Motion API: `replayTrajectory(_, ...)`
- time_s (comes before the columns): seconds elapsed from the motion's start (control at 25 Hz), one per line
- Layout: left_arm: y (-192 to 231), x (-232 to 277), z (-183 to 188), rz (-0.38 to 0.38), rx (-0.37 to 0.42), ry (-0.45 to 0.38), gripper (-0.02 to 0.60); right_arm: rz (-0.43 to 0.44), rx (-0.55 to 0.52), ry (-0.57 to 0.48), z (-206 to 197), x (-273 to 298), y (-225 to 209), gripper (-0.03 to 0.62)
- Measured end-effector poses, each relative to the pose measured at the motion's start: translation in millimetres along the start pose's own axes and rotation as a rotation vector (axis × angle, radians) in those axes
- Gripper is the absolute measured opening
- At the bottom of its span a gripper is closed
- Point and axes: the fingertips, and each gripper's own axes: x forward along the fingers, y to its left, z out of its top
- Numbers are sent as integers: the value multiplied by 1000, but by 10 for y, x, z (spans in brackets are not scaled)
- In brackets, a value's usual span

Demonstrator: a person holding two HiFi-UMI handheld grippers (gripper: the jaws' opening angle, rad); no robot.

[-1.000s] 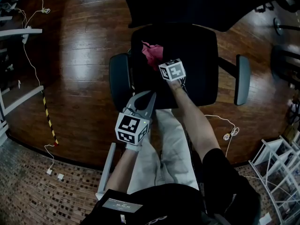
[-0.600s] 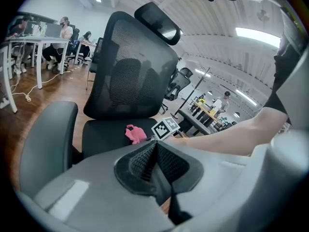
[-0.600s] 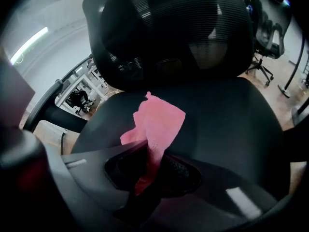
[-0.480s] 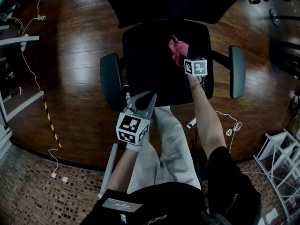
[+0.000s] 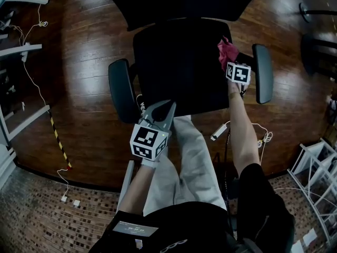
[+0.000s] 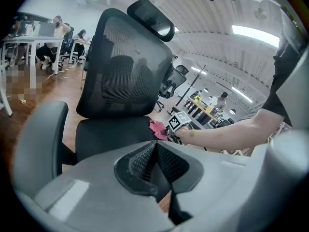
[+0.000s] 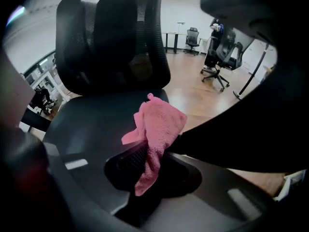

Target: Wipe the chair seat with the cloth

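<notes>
The black chair seat (image 5: 179,67) lies below me, and it also fills the left gripper view (image 6: 111,134) and the right gripper view (image 7: 91,124). My right gripper (image 5: 230,61) is shut on the pink cloth (image 5: 227,50) at the seat's right edge, beside the right armrest (image 5: 263,73). In the right gripper view the cloth (image 7: 157,129) hangs bunched between the jaws of that gripper (image 7: 147,156). My left gripper (image 5: 162,109) hovers at the seat's front edge, shut and holding nothing; its own view shows the gripper (image 6: 154,151) with its jaws pressed together and the cloth (image 6: 158,128) beyond.
The left armrest (image 5: 120,88) and mesh backrest (image 6: 125,66) flank the seat. Cables (image 5: 31,67) trail over the wooden floor at left, and a white cable (image 5: 260,138) lies at right. A white rack (image 5: 316,183) stands at the lower right. My legs are under the seat's front.
My right gripper has dragged the pink cloth across the seat from its left-middle to its right edge. The left gripper has stayed put.
</notes>
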Motion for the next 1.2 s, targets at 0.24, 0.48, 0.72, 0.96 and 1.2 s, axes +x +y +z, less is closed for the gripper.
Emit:
replayTrajectory(0.24,33,-17,10,-10,15,10,-11,-34,22,-18,-90,-47,-87,64)
replayTrajectory(0.48,156,-74,18,2,2,4,-11,76,-50,21,-193,117,620,64)
replayTrajectory(0.72,312,-171,118,15,7,-16,-11,199,-107,41,-280,230,1632,64)
replayTrajectory(0.96,532,-313,113,54,-17,-25,-11,367,-164,60,-413,140,2729,64)
replayTrajectory(1.2,798,-476,128,113,-59,-45,-11,546,-233,59,-548,-124,3695,64)
